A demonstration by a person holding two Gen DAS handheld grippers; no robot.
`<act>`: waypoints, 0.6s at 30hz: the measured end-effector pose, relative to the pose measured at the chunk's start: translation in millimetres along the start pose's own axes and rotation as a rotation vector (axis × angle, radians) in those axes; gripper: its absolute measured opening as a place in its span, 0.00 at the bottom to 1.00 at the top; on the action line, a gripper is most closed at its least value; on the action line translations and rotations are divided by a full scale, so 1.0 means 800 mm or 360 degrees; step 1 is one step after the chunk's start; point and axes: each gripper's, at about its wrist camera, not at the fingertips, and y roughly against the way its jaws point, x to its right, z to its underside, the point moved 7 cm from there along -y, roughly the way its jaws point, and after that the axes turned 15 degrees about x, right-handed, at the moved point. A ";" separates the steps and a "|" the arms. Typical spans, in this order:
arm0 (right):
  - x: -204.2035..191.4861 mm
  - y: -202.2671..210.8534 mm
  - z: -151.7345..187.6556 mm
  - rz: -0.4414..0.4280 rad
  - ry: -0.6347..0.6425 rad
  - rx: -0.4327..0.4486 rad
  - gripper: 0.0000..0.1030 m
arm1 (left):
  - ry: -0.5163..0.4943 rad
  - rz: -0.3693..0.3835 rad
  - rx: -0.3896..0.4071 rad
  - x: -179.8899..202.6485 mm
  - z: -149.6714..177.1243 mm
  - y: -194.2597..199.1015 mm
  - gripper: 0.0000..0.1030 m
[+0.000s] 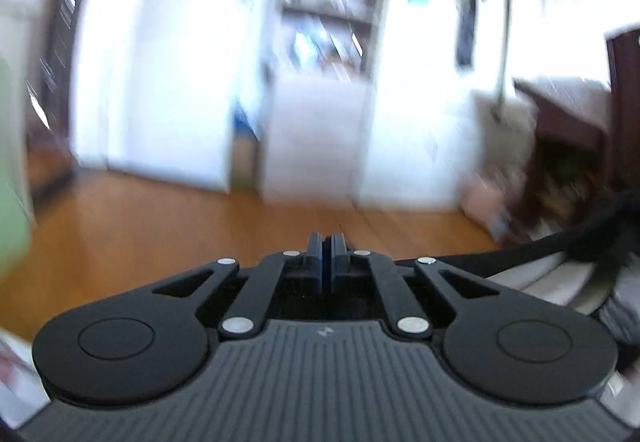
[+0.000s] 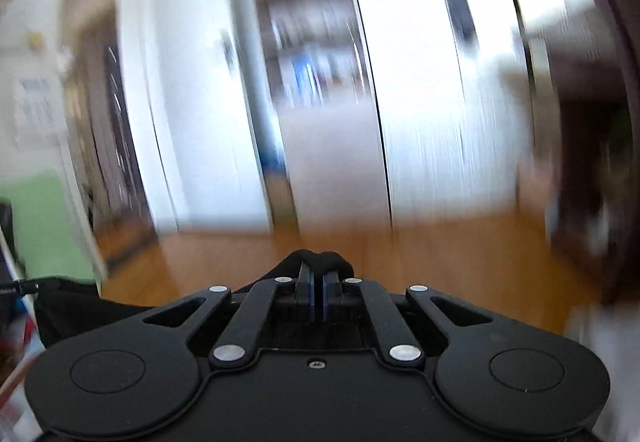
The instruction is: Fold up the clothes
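Left wrist view: the black two-finger left tool (image 1: 325, 242) points out level over an orange-brown wooden floor (image 1: 160, 226), its blue-edged fingers pressed together. A dark black cloth (image 1: 520, 250) stretches taut from behind the tool's right side toward the picture's right edge, over pale grey-and-white striped fabric (image 1: 560, 282). Whether the fingertips pinch the cloth cannot be told from here. A small embossed mark on the tool's ribbed grey body is too faint to read. White doors (image 1: 168, 82) and an open shelf unit (image 1: 328, 22) are smeared by blur; no writing there is legible.

Right wrist view: the black right tool (image 2: 316, 274) is clamped tight on a bunched fold of the same black cloth (image 2: 320, 260), which humps up over the fingertips and trails away to the lower left, held up above the wooden floor (image 2: 440, 258). A pale green panel (image 2: 36, 218) shows at the left. The blurred room yields no readable labels.
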 end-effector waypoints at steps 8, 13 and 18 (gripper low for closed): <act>-0.066 0.120 -0.091 0.0132 0.0152 0.0456 0.05 | -0.0072 0.0063 0.0332 0.012 -0.056 0.134 0.03; 0.013 0.147 0.151 0.0307 -0.0065 -0.0176 0.05 | 0.0176 0.0121 -0.0378 -0.007 0.168 0.154 0.04; 0.084 0.166 0.430 0.0679 -0.0091 -0.0910 0.10 | 0.0614 -0.0049 -0.1111 -0.058 0.426 0.141 0.03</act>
